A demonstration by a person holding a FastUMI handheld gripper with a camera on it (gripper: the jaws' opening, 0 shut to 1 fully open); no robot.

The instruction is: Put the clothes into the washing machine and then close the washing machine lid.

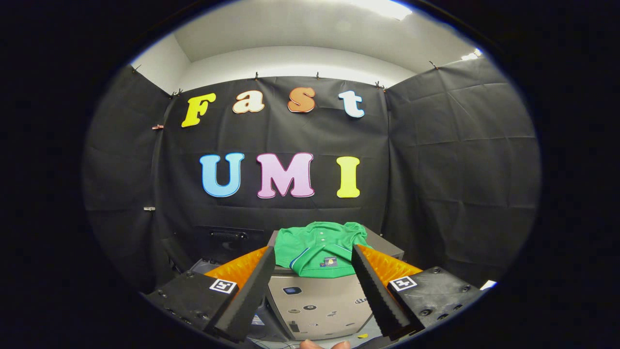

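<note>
We held the gripper [314, 257] with its jaws spread wide and nothing between them, both fingers pointing toward a folded green polo shirt with a buttoned collar [320, 247]. The shirt lay on top of a boxy grey washing machine [315, 310], just ahead of the fingertips and framed between them, with its lower edge draped over the machine's front. We could not tell whether the machine's lid was open or shut beneath the shirt.

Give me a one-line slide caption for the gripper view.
Open gripper held ahead of a folded green shirt lying on the grey washing machine, fingers spread to either side of it.
</note>
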